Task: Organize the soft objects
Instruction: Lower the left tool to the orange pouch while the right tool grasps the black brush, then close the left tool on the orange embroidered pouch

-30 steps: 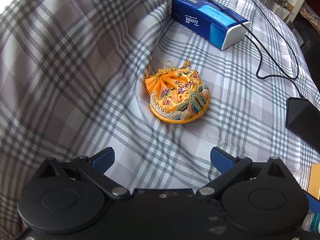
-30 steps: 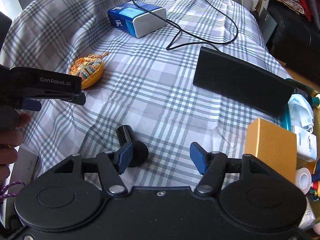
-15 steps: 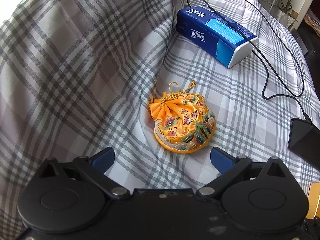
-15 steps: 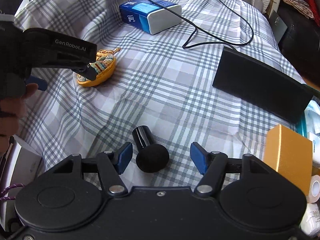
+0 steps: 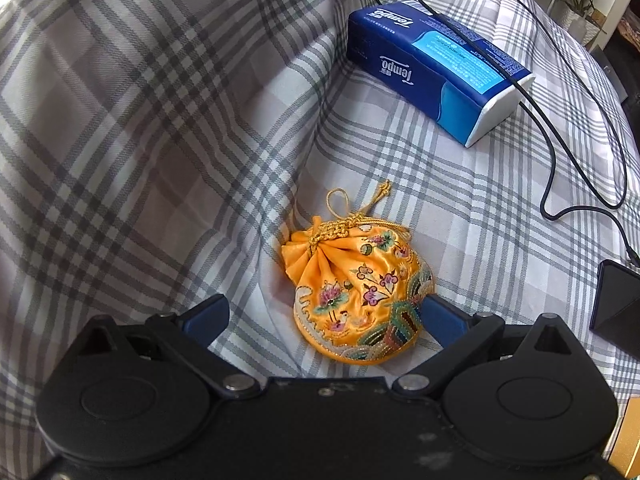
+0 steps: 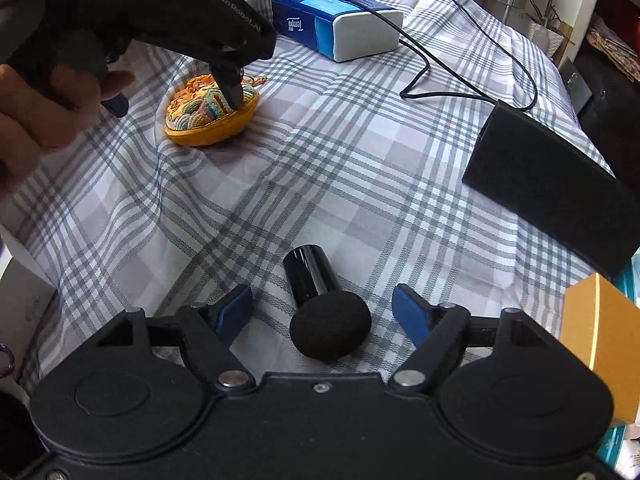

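Observation:
An orange embroidered drawstring pouch (image 5: pixel 356 288) lies on the plaid cloth (image 5: pixel 160 120) beside a tall fold. My left gripper (image 5: pixel 324 316) is open and straddles the pouch, its right finger at the pouch's edge. The right wrist view shows the same pouch (image 6: pixel 200 120) under the left gripper (image 6: pixel 176 102), with one fingertip (image 6: pixel 236 96) on its top. A glossy black cylinder with a round black foam head (image 6: pixel 328 328) lies nearer. My right gripper (image 6: pixel 322 312) is over it with its jaws opening; the foam head sits between the pads, untouched.
A blue tissue pack (image 5: pixel 432 64) lies beyond the pouch, with a black cable (image 5: pixel 580 120) running over it. A black box (image 6: pixel 552 184) and a gold box (image 6: pixel 604 340) stand at the right. A person's hand (image 6: pixel 36 112) holds the left gripper.
The left gripper has come forward until the pouch lies between its fingers. The right gripper has sunk toward the foam-headed cylinder and its jaws have widened.

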